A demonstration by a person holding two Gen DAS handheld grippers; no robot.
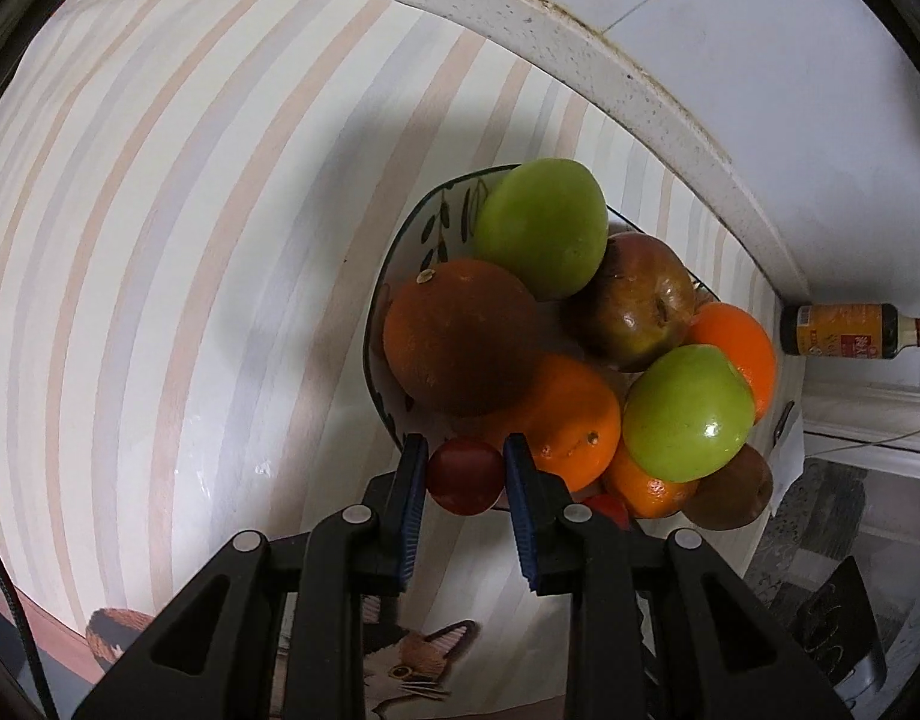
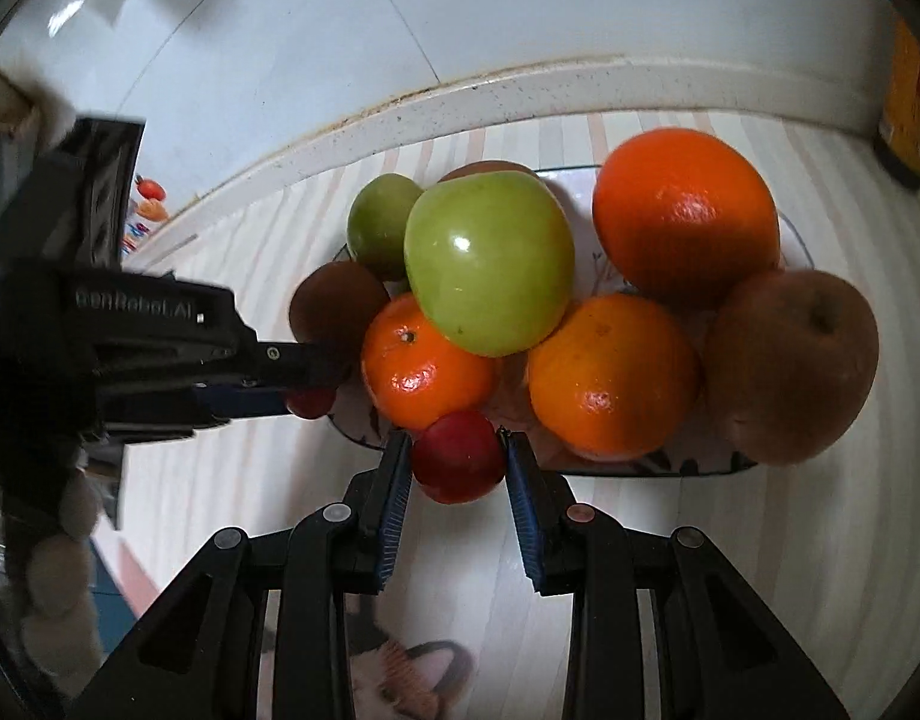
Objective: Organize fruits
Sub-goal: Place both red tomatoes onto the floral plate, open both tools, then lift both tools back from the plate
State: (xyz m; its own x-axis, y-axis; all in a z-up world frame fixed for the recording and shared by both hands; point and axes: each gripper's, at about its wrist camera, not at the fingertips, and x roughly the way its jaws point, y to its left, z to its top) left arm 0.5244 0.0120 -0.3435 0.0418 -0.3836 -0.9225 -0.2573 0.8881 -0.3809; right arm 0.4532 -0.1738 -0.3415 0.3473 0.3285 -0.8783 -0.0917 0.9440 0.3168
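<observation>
A patterned plate [image 1: 441, 210] holds a heap of fruit: green apples [image 1: 541, 225], oranges [image 1: 460, 336], a brownish apple [image 1: 637, 309] and a kiwi [image 1: 730, 492]. My left gripper [image 1: 466, 456] is shut on a small red fruit [image 1: 464, 477] at the plate's near edge. In the right wrist view the same plate [image 2: 796, 240] shows with a green apple [image 2: 490, 264], oranges [image 2: 685, 213] and a brown fruit [image 2: 790, 366]. My right gripper [image 2: 456, 450] is shut on another small red fruit [image 2: 456, 456] at the plate's front rim. The left gripper's fingers [image 2: 291, 360] reach in from the left.
The plate stands on a striped tablecloth [image 1: 159, 240] near a speckled white ledge [image 1: 610, 48] and tiled wall. A dark sauce bottle [image 1: 844, 330] lies at the right. A yellow-labelled container [image 2: 910, 102] stands at the far right. A cat picture [image 1: 411, 660] is printed near the cloth's front edge.
</observation>
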